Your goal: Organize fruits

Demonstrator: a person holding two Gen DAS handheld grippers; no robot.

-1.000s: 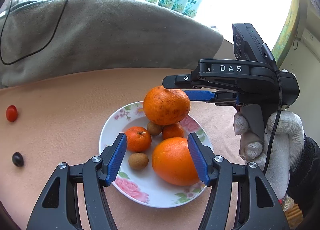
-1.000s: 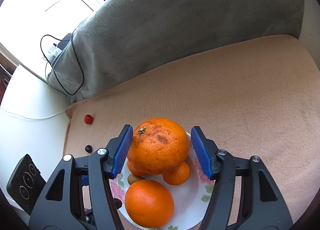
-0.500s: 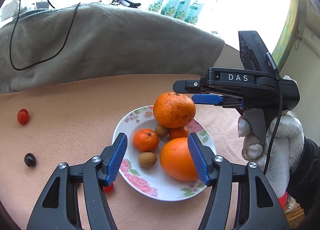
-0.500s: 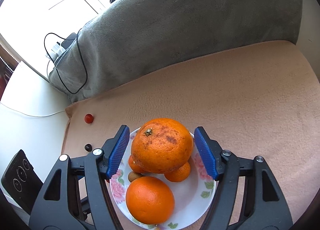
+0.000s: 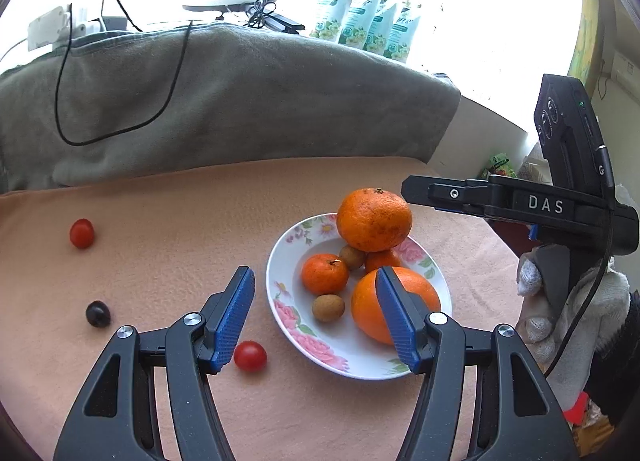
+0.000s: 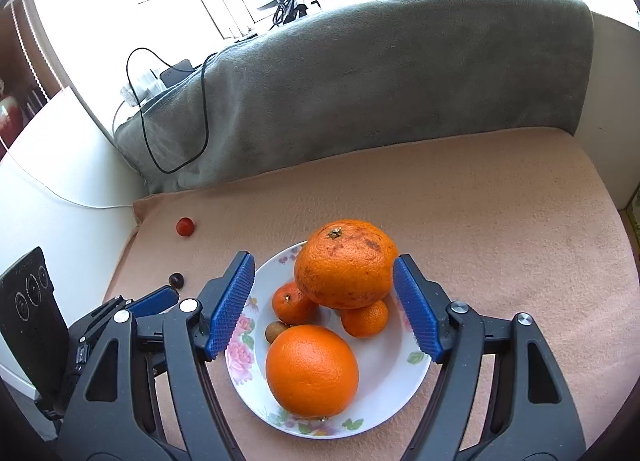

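Note:
A white flowered plate (image 5: 280, 301) holds a smooth orange (image 5: 420, 293), a small mandarin (image 5: 324, 273), brown longans (image 5: 328, 307) and a big rough orange (image 5: 374, 219) resting on top of the pile. My right gripper (image 6: 323, 259) is open. Its blue pads flank the rough orange (image 6: 346, 263) with a gap on each side. In the left wrist view the right gripper (image 5: 416, 197) shows side-on, to the right of that orange. My left gripper (image 5: 313, 272) hangs open and empty over the plate's near side.
Loose on the peach cloth lie a cherry tomato (image 5: 250, 356) by the left finger, a second tomato (image 5: 81, 233) and a dark grape (image 5: 98, 313) further left. A grey blanket (image 5: 240, 101) with a black cable rises behind. A gloved hand (image 5: 560, 301) holds the right gripper.
The right jaws have widened and drawn back from the rough orange, which stays on the pile. Both grippers have pulled back from the plate, and a tomato near the left finger has come into view.

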